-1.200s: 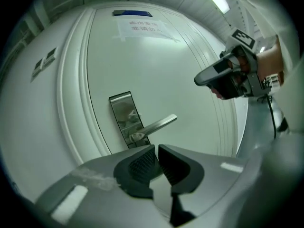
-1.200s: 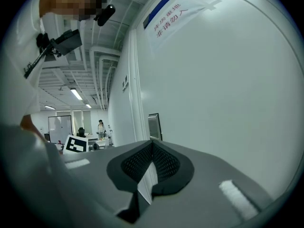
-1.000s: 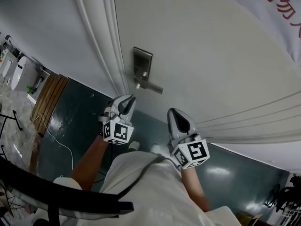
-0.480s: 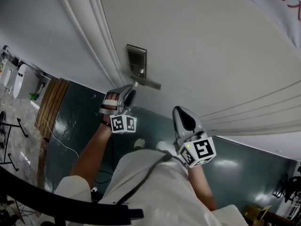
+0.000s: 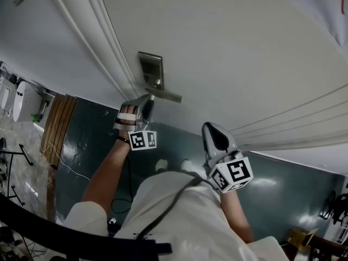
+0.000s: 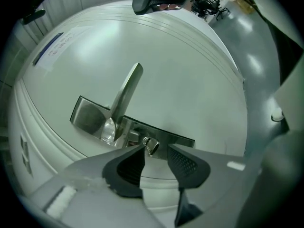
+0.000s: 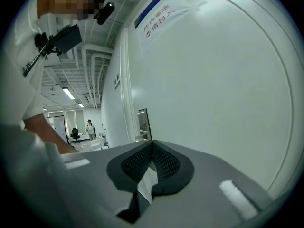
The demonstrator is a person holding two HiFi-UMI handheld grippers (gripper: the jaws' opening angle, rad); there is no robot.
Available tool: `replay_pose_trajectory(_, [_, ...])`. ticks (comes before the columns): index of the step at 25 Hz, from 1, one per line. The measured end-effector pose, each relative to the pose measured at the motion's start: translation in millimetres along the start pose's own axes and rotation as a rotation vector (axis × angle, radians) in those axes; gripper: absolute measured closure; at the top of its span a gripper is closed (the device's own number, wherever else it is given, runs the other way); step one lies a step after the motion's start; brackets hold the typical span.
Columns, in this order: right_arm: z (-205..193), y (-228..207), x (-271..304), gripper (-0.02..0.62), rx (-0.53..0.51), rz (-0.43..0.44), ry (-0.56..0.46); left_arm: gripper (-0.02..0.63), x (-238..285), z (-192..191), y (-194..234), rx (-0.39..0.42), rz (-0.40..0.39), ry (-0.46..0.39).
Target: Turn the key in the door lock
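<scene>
The key [image 6: 151, 145] sits in the lock plate [image 6: 92, 120] at the low centre of the left gripper view, just to the right of the root of the lever [image 6: 128, 89], which slants up toward the top of the frame. The left gripper [image 6: 156, 150] is right at it. Its jaws stand spread, having just been opening, and the key's small head shows in the gap at their tips, closer to the left-hand tip, with the pads not clamped on it. In the head view this gripper [image 5: 145, 103] is left of centre, its tips up near the door [image 5: 234, 42], just below the plate [image 5: 150, 69] and the lever [image 5: 167, 96]; the key is too small to make out there. The right gripper [image 5: 210, 128] hangs lower, right of centre, close to the door but well apart from the lock, aimed at bare panel. In its own view its jaws [image 7: 152, 145] are pressed together, pad against pad, with nothing between them. There the plate [image 7: 144, 122] shows edge-on just above the jaw tips, further along the door, and a paper sign [image 7: 161, 13] hangs at the upper centre.
</scene>
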State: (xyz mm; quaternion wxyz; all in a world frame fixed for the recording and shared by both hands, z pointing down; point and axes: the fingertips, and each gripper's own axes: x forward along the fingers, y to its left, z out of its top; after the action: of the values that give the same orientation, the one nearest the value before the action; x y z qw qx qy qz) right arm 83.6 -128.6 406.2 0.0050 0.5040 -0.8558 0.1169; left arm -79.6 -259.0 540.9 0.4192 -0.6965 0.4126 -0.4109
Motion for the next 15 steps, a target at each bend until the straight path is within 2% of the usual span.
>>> replay_pose_trajectory(4, [0.8, -1.9, 0.5, 0.588, 0.003, -0.004, -0.004, 0.459, 7.6, 2.1, -1.5, 0.003, 0.002, 0.006])
replay_pose_trajectory(15, [0.5, -5.8, 8.4, 0.588, -0.020, -0.007, 0.004, 0.516, 15.5, 1.9, 6.4, -0.055, 0.047, 0.029])
